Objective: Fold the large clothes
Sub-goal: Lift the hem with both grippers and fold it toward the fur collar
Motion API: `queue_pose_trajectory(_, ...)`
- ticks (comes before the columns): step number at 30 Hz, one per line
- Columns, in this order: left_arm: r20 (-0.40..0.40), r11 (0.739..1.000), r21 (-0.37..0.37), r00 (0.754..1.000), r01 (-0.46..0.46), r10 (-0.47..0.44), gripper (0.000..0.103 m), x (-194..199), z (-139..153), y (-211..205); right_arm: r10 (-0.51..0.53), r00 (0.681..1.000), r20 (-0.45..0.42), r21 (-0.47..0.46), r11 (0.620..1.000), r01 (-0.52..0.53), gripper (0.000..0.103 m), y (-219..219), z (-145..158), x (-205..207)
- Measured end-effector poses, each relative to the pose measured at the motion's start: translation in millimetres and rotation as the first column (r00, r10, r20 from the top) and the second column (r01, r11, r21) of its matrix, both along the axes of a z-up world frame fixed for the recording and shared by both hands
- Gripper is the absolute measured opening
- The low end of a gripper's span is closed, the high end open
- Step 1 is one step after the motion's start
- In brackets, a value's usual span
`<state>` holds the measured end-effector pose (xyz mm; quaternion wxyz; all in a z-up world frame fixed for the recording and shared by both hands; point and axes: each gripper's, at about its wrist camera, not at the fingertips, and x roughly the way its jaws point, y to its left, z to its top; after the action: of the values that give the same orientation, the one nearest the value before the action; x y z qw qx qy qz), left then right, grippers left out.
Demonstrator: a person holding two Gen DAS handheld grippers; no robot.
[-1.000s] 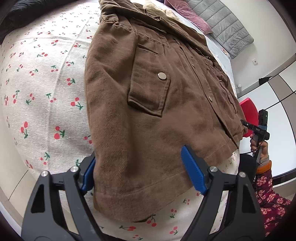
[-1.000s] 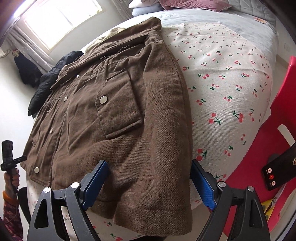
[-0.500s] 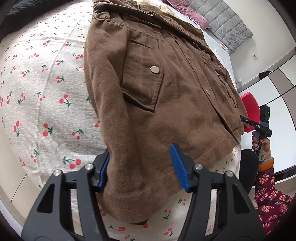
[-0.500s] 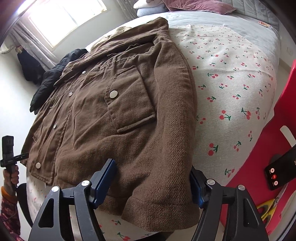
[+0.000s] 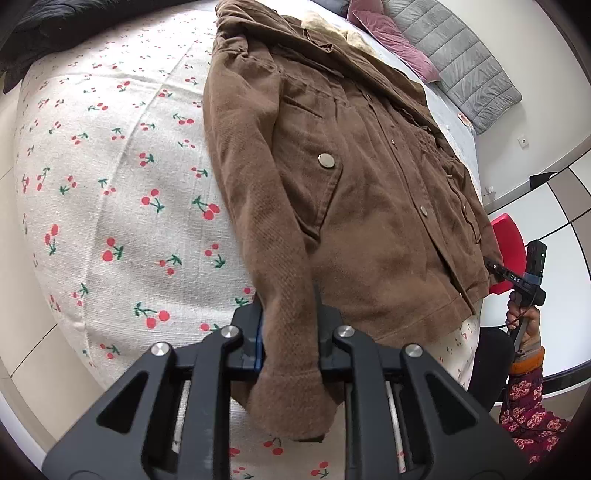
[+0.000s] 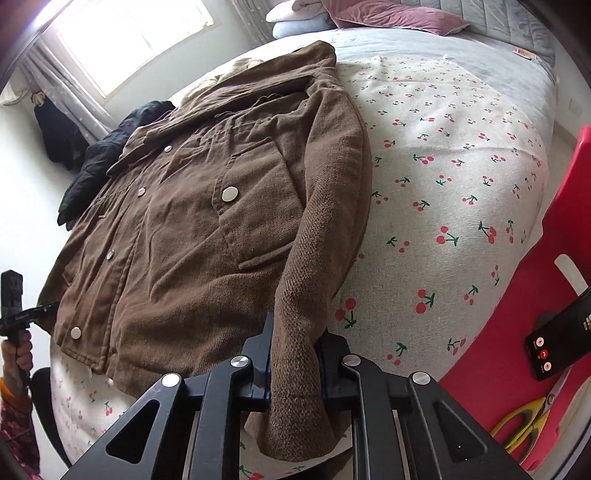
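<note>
A brown button-up jacket (image 5: pixel 362 192) lies front up on a bed with a cherry-print sheet (image 5: pixel 110 192); it also shows in the right wrist view (image 6: pixel 177 236). My left gripper (image 5: pixel 290 328) is shut on the cuff end of one sleeve (image 5: pixel 284 295), with the cuff hanging over the jaws. My right gripper (image 6: pixel 295 354) is shut on the cuff end of the other sleeve (image 6: pixel 317 258). Each gripper also shows far off in the other view: the right one (image 5: pixel 517 277) and the left one (image 6: pixel 14 310).
A black garment (image 6: pixel 99 162) lies at the far side of the bed, with pillows (image 6: pixel 388 14) at its head. A red chair (image 6: pixel 546 354) with a phone (image 6: pixel 554 347) and yellow scissors (image 6: pixel 524 424) stands at the right. Cherry sheet (image 6: pixel 461 206) lies bare beside the jacket.
Both grippers have moved in over the sleeve ends and closed on them. The sleeves are now pinched and bunched between the jaws, where before the jaws stood wide open.
</note>
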<state>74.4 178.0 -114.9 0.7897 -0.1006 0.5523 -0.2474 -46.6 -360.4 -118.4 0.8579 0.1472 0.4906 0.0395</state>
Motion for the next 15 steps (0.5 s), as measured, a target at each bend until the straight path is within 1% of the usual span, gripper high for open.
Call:
queue_pose_trajectory(4,0.055,0.999,-0.028,0.998,-0.018,0.02,0.016,0.4,25.3,-3.3,-0.004,0.998,0.064,0.0,1.0,0.004,0.012,2.4,18.5,0.5)
queue_pose_trajectory(8,0.141,0.997,-0.063,0.989,-0.033,0.041,0.015,11.1,65.9,-9.2,-0.009,0.983,0.182,0.039,0.999,0.002,0.011,-1.1,61.3,12.3)
queue_pose_trajectory(11,0.201,0.994,-0.098,0.978,-0.037,0.056,0.015,30.0,99.3,-13.5,-0.009,0.967,0.255,0.031,1.0,0.001,0.011,1.1,96.8,32.8)
queue_pose_trajectory(15,0.288,0.994,-0.094,0.954,-0.054,0.079,0.015,73.2,142.9,-24.5,-0.013,0.944,0.331,-0.014,1.0,0.019,0.011,0.7,139.8,75.8)
